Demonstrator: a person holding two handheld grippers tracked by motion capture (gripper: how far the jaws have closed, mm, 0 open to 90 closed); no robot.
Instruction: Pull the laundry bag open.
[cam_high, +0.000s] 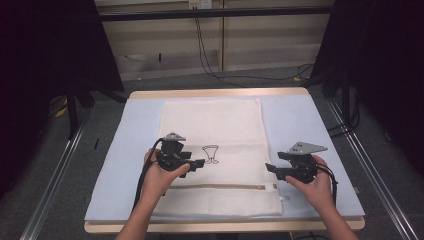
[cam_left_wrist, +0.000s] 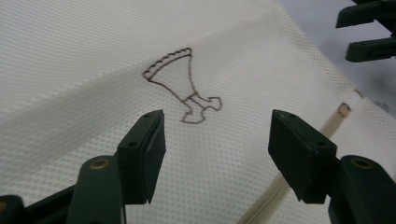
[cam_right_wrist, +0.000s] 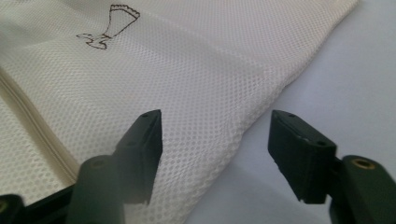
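Note:
A white mesh bag (cam_high: 215, 125) lies flat on the pale blue mat (cam_high: 295, 120). It bears a small brown outline emblem (cam_high: 211, 153) and a beige zipper (cam_high: 225, 187) across its near end. My left gripper (cam_high: 199, 164) points right over the bag, just left of the emblem (cam_left_wrist: 180, 84). Its jaws (cam_left_wrist: 217, 121) stand open with nothing between them. My right gripper (cam_high: 270, 169) points left at the bag's right edge. It is open (cam_right_wrist: 217, 121) above the mesh border, and its pads press on nothing.
The mat covers a wooden table (cam_high: 220, 92) with metal rails on both sides. Bare mat (cam_high: 135, 145) lies left and right of the bag. In the left gripper view the right gripper's jaws (cam_left_wrist: 369, 32) appear at the top right, beyond the zipper end (cam_left_wrist: 344, 109).

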